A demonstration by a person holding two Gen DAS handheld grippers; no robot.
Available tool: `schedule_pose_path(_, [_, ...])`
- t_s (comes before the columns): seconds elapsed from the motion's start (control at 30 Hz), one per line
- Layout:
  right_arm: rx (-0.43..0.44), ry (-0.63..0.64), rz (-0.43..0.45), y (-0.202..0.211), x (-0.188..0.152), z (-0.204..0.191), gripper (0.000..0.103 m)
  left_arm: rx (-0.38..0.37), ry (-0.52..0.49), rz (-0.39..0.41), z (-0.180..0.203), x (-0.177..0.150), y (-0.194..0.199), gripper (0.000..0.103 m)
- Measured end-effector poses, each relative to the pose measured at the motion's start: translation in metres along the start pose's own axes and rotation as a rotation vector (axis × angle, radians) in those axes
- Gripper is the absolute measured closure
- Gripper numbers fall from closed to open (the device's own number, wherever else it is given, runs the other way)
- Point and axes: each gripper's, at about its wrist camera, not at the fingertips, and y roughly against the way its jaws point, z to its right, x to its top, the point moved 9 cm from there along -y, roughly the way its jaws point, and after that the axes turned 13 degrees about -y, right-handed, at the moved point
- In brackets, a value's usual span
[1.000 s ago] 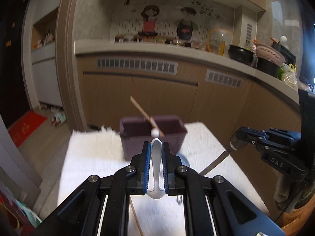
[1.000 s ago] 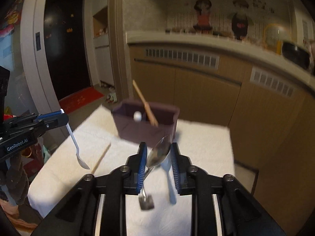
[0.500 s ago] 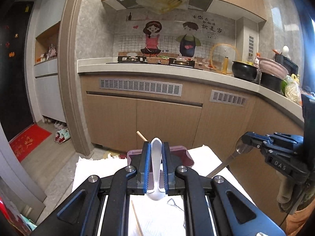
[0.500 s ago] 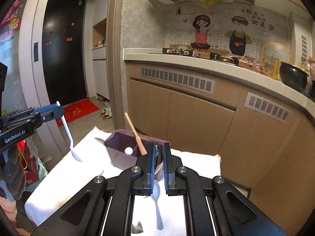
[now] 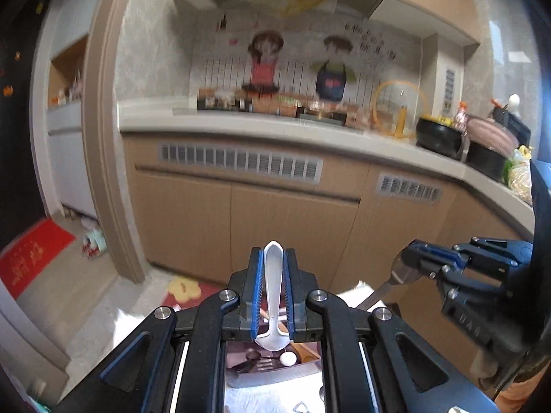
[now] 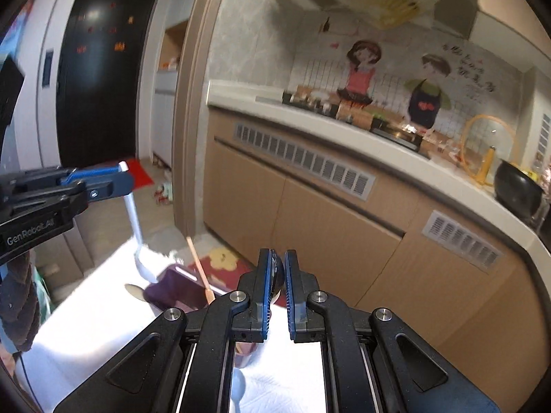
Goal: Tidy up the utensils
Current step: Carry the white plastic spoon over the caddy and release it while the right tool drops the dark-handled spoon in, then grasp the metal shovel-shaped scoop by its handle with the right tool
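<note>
Grippers both clamped on cutlery. Left gripper pinches white plastic spoon by the handle, bowl hanging down toward the camera. Right gripper pinches metal spoon edge-on; handle trails down at 7 o'clock. Purple utensil box sits on white cloth below both, at 6 o'clock under the left; wooden stick leans inside, likely a chopstick, blurred.

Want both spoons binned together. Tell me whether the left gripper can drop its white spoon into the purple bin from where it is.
Probably yes. The left gripper, shut on the white spoon, hangs above the purple bin, whose top is open apart from a leaning wooden utensil.
</note>
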Motion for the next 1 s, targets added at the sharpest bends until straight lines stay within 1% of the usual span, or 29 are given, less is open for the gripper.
schedule_pose_path(0.1, [0.007, 0.008, -0.076, -0.035, -0.017, -0.007, 0.095, -0.021, 0.034, -0.094, -0.005, -0.027, -0.042, 0.093])
schedule_pose_path(0.17, [0.021, 0.006, -0.123, -0.056, -0.030, -0.012, 0.095, -0.034, 0.065, -0.167, -0.010, -0.048, -0.068, 0.084])
schedule_pose_path(0.2, [0.034, 0.005, -0.143, -0.063, -0.036, -0.014, 0.094, -0.043, 0.085, -0.193, -0.013, -0.058, -0.077, 0.073])
schedule_pose_path(0.23, [0.053, 0.000, -0.172, -0.074, -0.044, -0.017, 0.094, -0.047, 0.110, -0.214, -0.017, -0.067, -0.084, 0.067])
schedule_pose_path(0.3, [0.064, -0.008, -0.212, -0.087, -0.056, -0.016, 0.087, -0.048, 0.152, -0.245, -0.025, -0.083, -0.091, 0.067])
schedule_pose_path(0.37, [0.064, -0.017, -0.219, -0.092, -0.065, -0.013, 0.081, -0.046, 0.174, -0.251, -0.030, -0.091, -0.086, 0.067])
schedule_pose_path(0.4, [0.064, -0.026, -0.217, -0.092, -0.068, -0.010, 0.079, -0.041, 0.179, -0.247, -0.032, -0.094, -0.081, 0.065])
schedule_pose_path(0.47, [0.069, -0.051, -0.209, -0.089, -0.070, -0.002, 0.079, -0.037, 0.183, -0.230, -0.033, -0.099, -0.069, 0.059])
schedule_pose_path(0.53, [0.069, -0.076, -0.192, -0.080, -0.075, 0.006, 0.078, -0.029, 0.170, -0.211, -0.030, -0.105, -0.054, 0.050])
schedule_pose_path(0.6, [0.070, -0.097, -0.191, -0.072, -0.085, 0.012, 0.071, -0.027, 0.148, -0.202, -0.025, -0.114, -0.042, 0.047])
schedule_pose_path(0.67, [0.072, -0.110, -0.208, -0.066, -0.100, 0.016, 0.067, -0.032, 0.131, -0.208, -0.016, -0.130, -0.030, 0.044])
schedule_pose_path(0.73, [0.070, -0.113, -0.235, -0.063, -0.122, 0.016, 0.067, -0.040, 0.120, -0.225, -0.008, -0.148, -0.023, 0.039])
schedule_pose_path(0.8, [0.071, -0.119, -0.269, -0.062, -0.145, 0.016, 0.067, -0.033, 0.111, -0.248, 0.000, -0.168, -0.017, 0.036])
schedule_pose_path(0.87, [0.078, -0.140, -0.306, -0.062, -0.170, 0.015, 0.067, -0.028, 0.100, -0.283, 0.006, -0.191, -0.012, 0.036])
schedule_pose_path(1.0, [0.092, -0.184, -0.356, -0.065, -0.211, 0.010, 0.067, -0.035, 0.126, -0.357, 0.012, -0.234, -0.003, 0.036])
